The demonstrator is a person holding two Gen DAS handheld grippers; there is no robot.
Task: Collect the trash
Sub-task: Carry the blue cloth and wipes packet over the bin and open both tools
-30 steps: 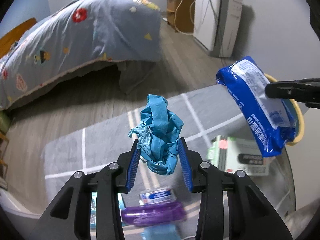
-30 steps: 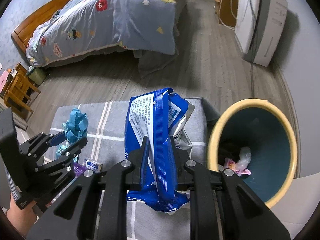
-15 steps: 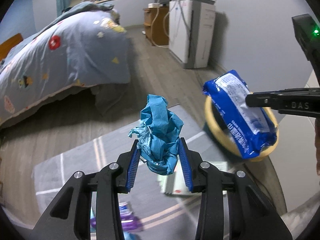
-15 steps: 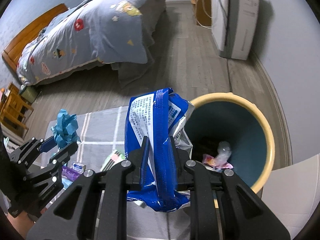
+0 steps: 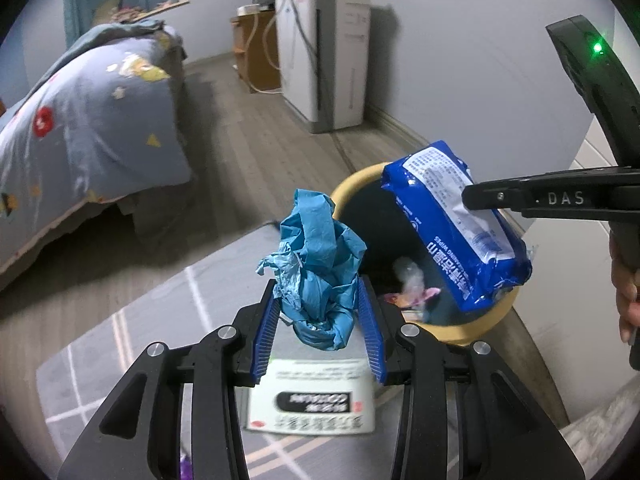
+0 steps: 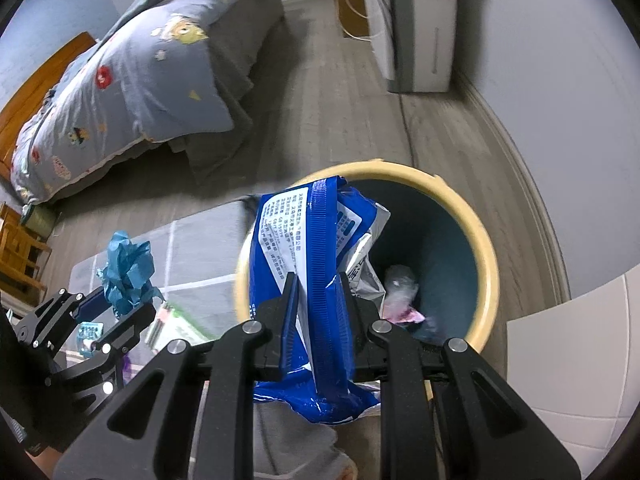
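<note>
My left gripper is shut on a crumpled blue paper and holds it above the grey rug, just left of the bin; both also show in the right wrist view. My right gripper is shut on a blue wet-wipes pack and holds it over the near rim of the yellow-rimmed bin. In the left wrist view the pack hangs over the bin. Some wrappers lie inside the bin.
A white and green box lies on the grey checked rug below my left gripper. A small blue packet lies further left. A bed stands behind, a white appliance by the wall.
Both grippers have moved right toward the bin with their loads. The wipes pack now hangs over the bin's opening, and the blue paper is close beside the rim.
</note>
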